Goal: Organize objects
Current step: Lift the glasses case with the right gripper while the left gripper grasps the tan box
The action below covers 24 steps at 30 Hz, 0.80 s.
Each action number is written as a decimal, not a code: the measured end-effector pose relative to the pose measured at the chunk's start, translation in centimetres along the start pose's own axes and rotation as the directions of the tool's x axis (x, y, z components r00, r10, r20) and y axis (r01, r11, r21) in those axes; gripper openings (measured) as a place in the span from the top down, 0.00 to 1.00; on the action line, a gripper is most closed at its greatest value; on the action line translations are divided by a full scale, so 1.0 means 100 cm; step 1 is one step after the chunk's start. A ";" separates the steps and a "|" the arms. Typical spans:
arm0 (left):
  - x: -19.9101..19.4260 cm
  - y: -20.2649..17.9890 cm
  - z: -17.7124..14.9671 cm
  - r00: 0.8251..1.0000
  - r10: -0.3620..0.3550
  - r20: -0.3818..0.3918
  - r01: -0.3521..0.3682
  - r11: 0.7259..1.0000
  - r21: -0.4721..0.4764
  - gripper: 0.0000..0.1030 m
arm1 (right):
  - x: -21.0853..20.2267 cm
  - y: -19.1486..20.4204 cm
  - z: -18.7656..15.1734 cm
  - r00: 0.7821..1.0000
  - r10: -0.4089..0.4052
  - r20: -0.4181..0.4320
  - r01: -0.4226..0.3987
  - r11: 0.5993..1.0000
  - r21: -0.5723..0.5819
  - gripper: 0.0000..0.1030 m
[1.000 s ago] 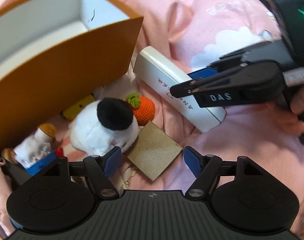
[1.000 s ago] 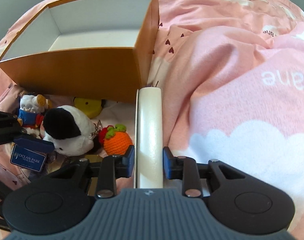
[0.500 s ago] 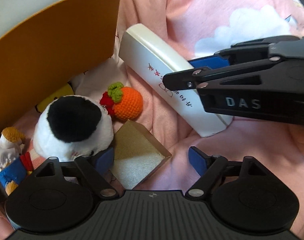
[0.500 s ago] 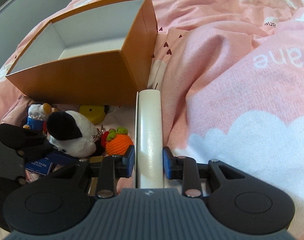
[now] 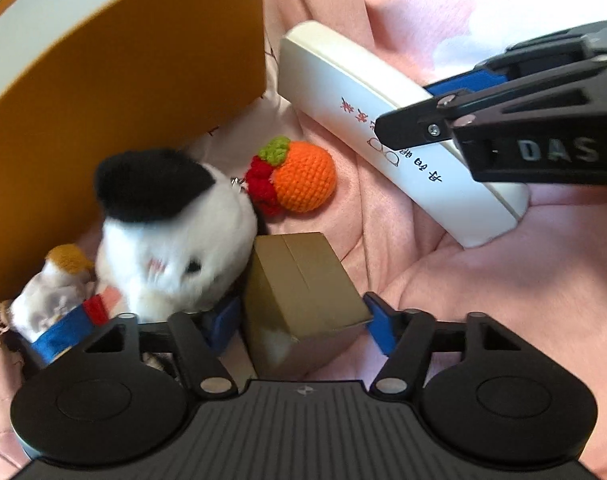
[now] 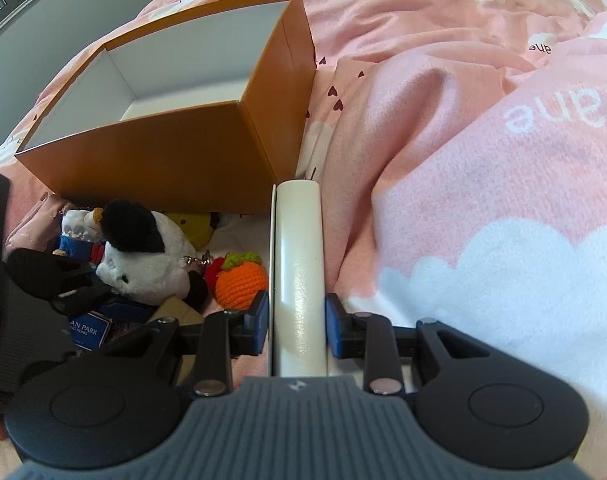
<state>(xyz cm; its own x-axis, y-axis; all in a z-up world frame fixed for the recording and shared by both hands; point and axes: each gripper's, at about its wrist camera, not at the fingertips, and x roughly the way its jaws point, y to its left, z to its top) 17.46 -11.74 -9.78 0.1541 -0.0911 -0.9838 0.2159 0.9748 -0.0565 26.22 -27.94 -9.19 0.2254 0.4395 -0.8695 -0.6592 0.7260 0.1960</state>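
My left gripper [image 5: 301, 320] points down, its jaws closing on a small brown cardboard box [image 5: 303, 280]. Both blue pads touch the box, which stands tilted on the blanket. A white plush toy with a black ear [image 5: 171, 240] leans against its left side. My right gripper [image 6: 297, 324] is shut on a long white case [image 6: 299, 248], which reaches toward the corner of the open orange box [image 6: 163, 160]. In the left wrist view the white case [image 5: 383, 120] lies at an angle between the right gripper's black fingers.
A crocheted orange [image 5: 303, 176] with a red charm lies between the plush and the case. A small doll in blue [image 5: 51, 300] and a yellow toy [image 6: 191, 224] sit by the orange box wall [image 5: 123, 100]. Rumpled pink blanket [image 6: 483, 160] spreads to the right.
The left jaws widened, then narrowed onto the brown box, which tipped up from lying flat. The right gripper shifted a little with the white case still in its grip.
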 end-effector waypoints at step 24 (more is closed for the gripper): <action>-0.120 0.076 -0.048 0.840 -0.189 0.509 0.292 0.948 -0.129 0.50 | -0.091 0.029 0.035 0.987 -0.067 0.146 0.057 0.996 0.072 0.70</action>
<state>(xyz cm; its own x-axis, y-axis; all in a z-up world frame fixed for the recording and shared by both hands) 12.61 -2.30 0.74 0.5789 -0.3648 -0.7293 0.1250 0.9235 -0.3627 24.75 -28.02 0.89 0.3710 0.4622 -0.8054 -0.5923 0.7858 0.1781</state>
